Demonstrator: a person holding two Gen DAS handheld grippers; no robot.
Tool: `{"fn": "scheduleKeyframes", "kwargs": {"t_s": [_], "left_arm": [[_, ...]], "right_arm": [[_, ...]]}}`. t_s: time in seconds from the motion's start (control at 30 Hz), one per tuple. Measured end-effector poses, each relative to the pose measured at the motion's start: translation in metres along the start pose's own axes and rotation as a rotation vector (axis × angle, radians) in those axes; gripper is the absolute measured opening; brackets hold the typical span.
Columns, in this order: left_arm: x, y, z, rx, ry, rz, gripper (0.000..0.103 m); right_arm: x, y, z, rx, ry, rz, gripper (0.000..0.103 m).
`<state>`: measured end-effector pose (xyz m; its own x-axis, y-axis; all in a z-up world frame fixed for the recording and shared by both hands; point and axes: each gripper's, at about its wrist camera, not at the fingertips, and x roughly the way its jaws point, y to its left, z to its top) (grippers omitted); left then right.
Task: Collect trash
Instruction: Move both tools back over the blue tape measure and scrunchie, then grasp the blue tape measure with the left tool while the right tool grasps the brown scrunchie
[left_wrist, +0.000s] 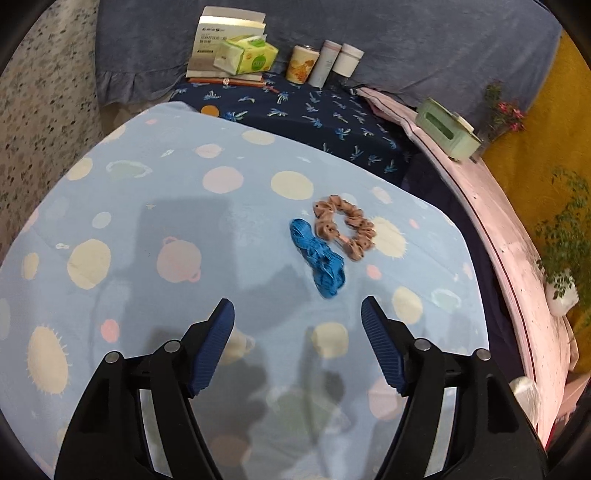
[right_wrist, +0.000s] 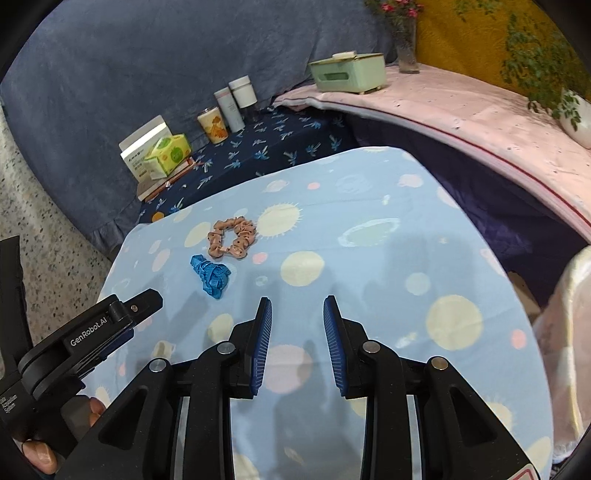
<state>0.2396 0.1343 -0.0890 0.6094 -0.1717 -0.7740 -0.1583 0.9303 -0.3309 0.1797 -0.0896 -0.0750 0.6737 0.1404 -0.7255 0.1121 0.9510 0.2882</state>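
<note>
Approach stage, nothing picked up yet. Left gripper (left_wrist: 297, 314) hangs over the spotted blue cloth (left_wrist: 147, 229), tongs spread wide and empty; the blue tape (left_wrist: 320, 260) lies just ahead of them and a little to the right, the scrunchie (left_wrist: 345, 227) touching or nearly touching its far side. Next move, by judgement: the left gripper shifts forward and right, drops over the tape and pinches the bundle without catching the cloth or the scrunchie. The tape looks like a soft measuring tape, bright blue, crumpled into a loose flat heap with loops sticking out; it will likely sag and trail when lifted. The scrunchie is tan with dark dots, a closed ring lying flat. Right gripper (right_wrist: 297, 314) sits lower over the same cloth, tongs parted but narrower, holding nothing; tape and scrunchie lie ahead to its left. No bin shows in either view.
</note>
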Motion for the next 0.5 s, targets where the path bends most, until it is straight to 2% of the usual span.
{"fn": "scheduleKeyframes", "kwargs": {"t_s": [0.33,0.4,0.47,0.5], "left_arm": [[0.055,-0.001,0.028,-0.036,0.052,-0.039,0.065],[0.064,-0.001,0.031,-0.037,0.069,-0.055,0.058],[0.074,0.002,0.033,-0.045,0.096,-0.078,0.039],[0.079,0.004,0.034,-0.049,0.108,-0.088,0.034]], "right_arm": [[0.063,0.016,0.031,-0.003,0.038,0.02,0.029],[0.075,0.021,0.037,-0.005,0.043,0.023,0.029],[0.085,0.024,0.042,-0.006,0.049,0.027,0.029],[0.09,0.026,0.045,-0.009,0.052,0.031,0.029]]}}
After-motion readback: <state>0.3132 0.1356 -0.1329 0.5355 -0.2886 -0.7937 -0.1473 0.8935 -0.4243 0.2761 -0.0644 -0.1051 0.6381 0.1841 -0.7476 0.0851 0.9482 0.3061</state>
